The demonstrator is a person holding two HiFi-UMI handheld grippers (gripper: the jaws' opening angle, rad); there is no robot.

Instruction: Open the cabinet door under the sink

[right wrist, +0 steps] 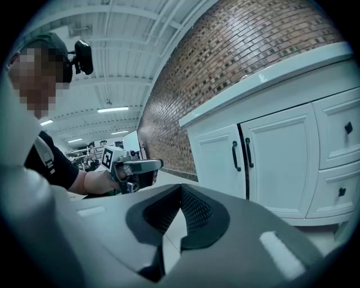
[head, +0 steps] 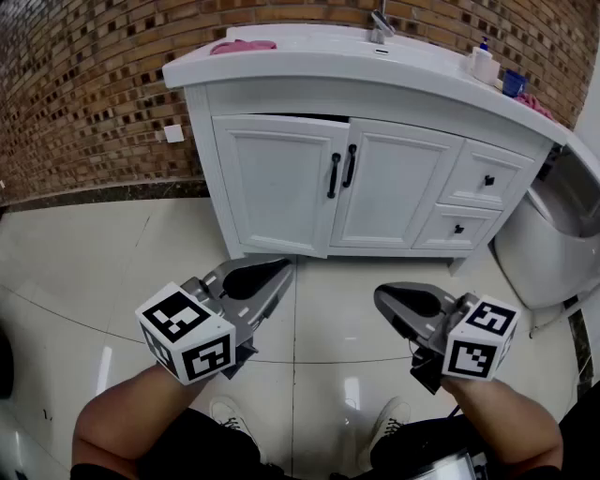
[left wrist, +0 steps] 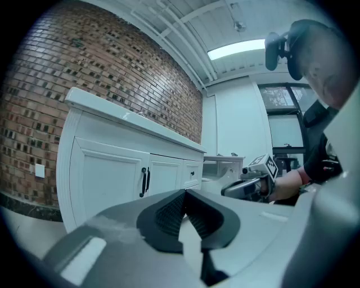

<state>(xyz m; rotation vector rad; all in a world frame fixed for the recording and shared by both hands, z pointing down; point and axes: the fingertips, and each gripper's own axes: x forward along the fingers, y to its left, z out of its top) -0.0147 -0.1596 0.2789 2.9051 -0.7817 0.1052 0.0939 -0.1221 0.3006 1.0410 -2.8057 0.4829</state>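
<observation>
The white sink cabinet (head: 375,94) stands ahead on a tiled floor. Its two doors, left door (head: 277,183) and right door (head: 398,187), meet at a pair of black vertical handles (head: 341,172). A dark gap shows along the top of the left door. My left gripper (head: 284,269) is shut and empty, low over the floor in front of the left door. My right gripper (head: 379,296) is also shut and empty, a little nearer to me, below the right door. Neither touches the cabinet. The handles (left wrist: 145,181) show in the left gripper view beyond the left gripper (left wrist: 185,192). They also show as handles (right wrist: 242,154) beyond the right gripper (right wrist: 181,187).
Two drawers (head: 487,178) with black knobs sit right of the doors. A white toilet-like fixture (head: 553,234) stands close at the right. On the countertop are a pink cloth (head: 242,46), a faucet (head: 380,26), a soap bottle (head: 483,64) and a blue cup (head: 513,82). A brick wall (head: 84,84) runs behind.
</observation>
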